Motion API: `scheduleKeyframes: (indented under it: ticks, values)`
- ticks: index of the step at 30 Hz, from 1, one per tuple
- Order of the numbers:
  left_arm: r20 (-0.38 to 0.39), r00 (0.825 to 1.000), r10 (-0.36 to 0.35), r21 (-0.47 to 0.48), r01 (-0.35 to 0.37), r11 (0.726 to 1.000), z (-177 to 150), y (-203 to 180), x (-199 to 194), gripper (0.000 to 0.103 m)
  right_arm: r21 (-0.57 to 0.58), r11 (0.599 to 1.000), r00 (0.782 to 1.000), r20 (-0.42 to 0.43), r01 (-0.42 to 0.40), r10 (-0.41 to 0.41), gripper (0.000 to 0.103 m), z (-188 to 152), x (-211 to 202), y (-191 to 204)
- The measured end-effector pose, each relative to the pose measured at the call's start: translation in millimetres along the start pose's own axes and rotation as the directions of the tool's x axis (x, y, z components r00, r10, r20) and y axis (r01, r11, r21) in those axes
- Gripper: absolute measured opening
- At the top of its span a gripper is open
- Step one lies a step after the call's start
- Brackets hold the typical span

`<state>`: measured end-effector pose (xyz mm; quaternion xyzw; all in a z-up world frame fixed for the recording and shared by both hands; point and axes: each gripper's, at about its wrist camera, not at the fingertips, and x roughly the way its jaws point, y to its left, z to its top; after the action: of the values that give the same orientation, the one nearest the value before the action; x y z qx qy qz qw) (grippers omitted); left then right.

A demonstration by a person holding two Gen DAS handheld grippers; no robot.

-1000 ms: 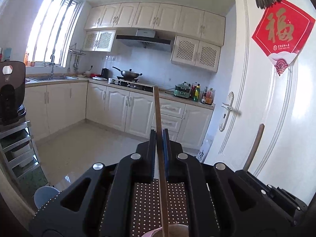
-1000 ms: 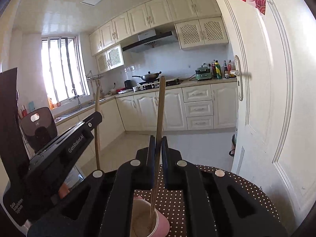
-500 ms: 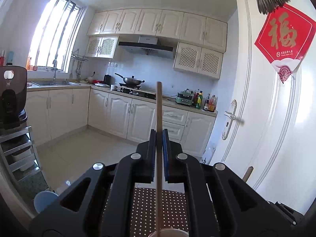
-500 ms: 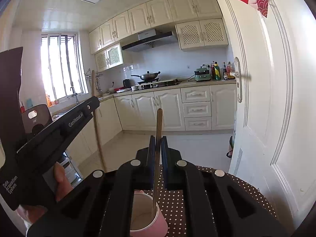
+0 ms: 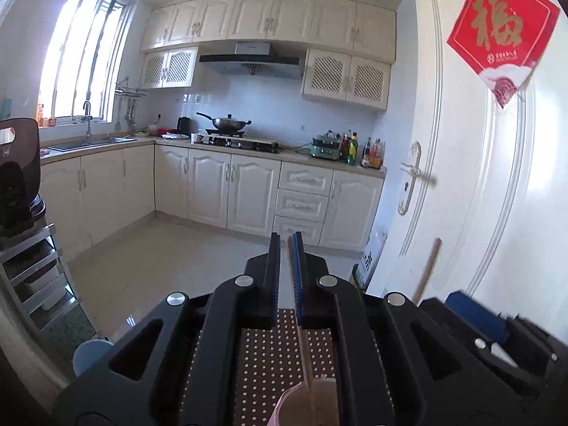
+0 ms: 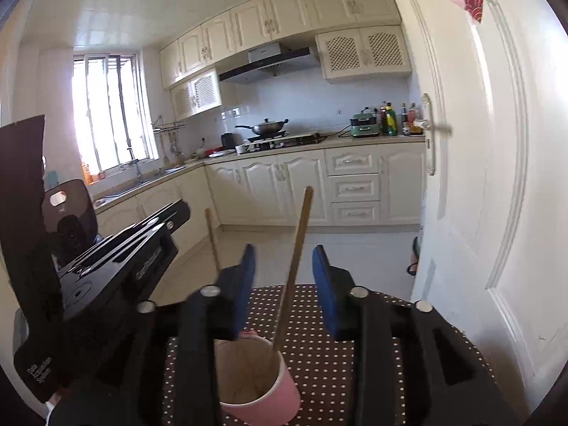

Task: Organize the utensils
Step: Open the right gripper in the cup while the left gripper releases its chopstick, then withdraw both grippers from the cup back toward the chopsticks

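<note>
Right hand-held gripper (image 6: 284, 277): my jaws opening, chopstick (image 6: 293, 269) loose between them, standing in pink cup (image 6: 259, 383).
Left hand-held gripper (image 5: 285, 248): pinched on second chopstick (image 5: 304, 351).

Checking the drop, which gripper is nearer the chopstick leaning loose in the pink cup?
Right: the right gripper has opening jaws flanking that chopstick, untouched; the left gripper sits to its left, gripping a second chopstick.

At lower centre you see a matt pink paper cup (image 6: 256, 380) holding a smooth, pale wood chopstick (image 6: 294, 266). The table (image 6: 319, 337) wears brown dotted cloth. Your right tongs (image 6: 284, 271) look like matt black plastic.
</note>
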<state>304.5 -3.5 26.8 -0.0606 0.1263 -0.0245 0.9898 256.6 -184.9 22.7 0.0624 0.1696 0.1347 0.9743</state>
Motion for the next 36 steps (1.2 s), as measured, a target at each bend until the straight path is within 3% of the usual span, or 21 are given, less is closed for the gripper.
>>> scheduleKeyframes:
  ticks: [2, 5, 15, 36]
  values:
    - [-0.041, 0.999, -0.017, 0.02, 0.018, 1.0, -2.6, 2.6, 0.0, 0.014, -0.004, 1.0, 1.0, -0.007, 0.008, -0.009, 0.047, -1.6, -2.7, -1.0]
    - [-0.063, 0.997, -0.052, 0.014, 0.053, 0.998, -5.7, 10.0, -5.7, 0.058, -0.006, 1.0, 1.0, -0.016, 0.023, -0.023, 0.053, -4.5, -6.8, -2.5]
    - [-0.101, 0.995, 0.005, 0.067, 0.002, 0.998, -25.0, 18.4, -25.0, 0.058, -0.024, 0.998, 0.998, -0.044, 0.051, -0.052, 0.063, -15.9, -23.2, -3.6]
    - [-0.169, 0.985, 0.016, 0.059, -0.006, 0.998, -62.9, 25.7, -85.2, 0.058, -0.022, 0.991, 0.985, -0.111, 0.133, -0.134, 0.08, -53.7, -80.3, -9.1]
